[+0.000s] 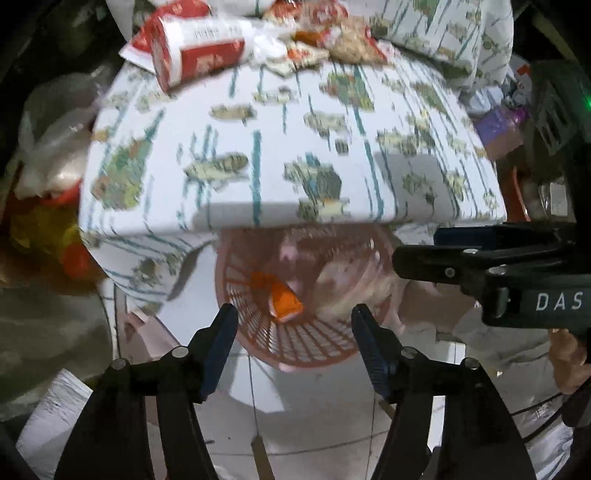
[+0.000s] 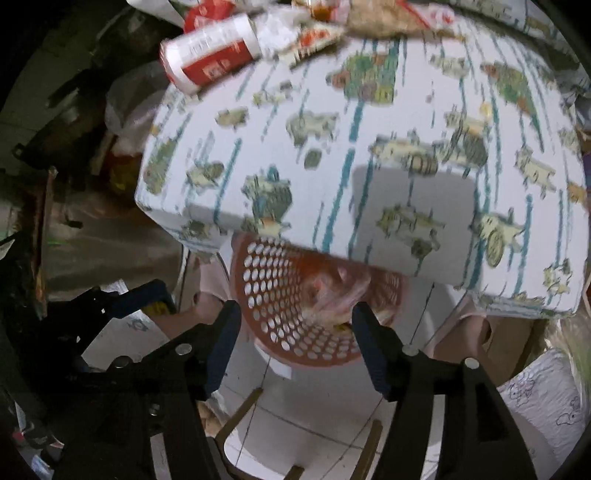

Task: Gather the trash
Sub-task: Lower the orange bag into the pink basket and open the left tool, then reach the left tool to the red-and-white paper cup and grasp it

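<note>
An orange-red perforated basket (image 1: 314,354) (image 2: 273,288) stands on the tiled floor, half under the edge of the table (image 1: 295,147) (image 2: 369,129). An orange wrapper (image 1: 284,302) and crumpled clear plastic (image 2: 332,295) lie inside it. My left gripper (image 1: 294,312) points down over the basket, open, its pads touching nothing. My right gripper (image 2: 296,307) hangs beside it over the same basket, also open and empty. At the table's far end lie a red and white cup (image 1: 199,51) (image 2: 210,55) on its side and a heap of wrappers (image 1: 332,33) (image 2: 369,18).
The table wears a white cloth printed with animals and teal stripes. Plastic bags (image 1: 48,147) sit in the dark area to the left. Wooden chair legs (image 2: 240,413) cross the floor below the basket. A hand (image 1: 569,362) grips the right tool.
</note>
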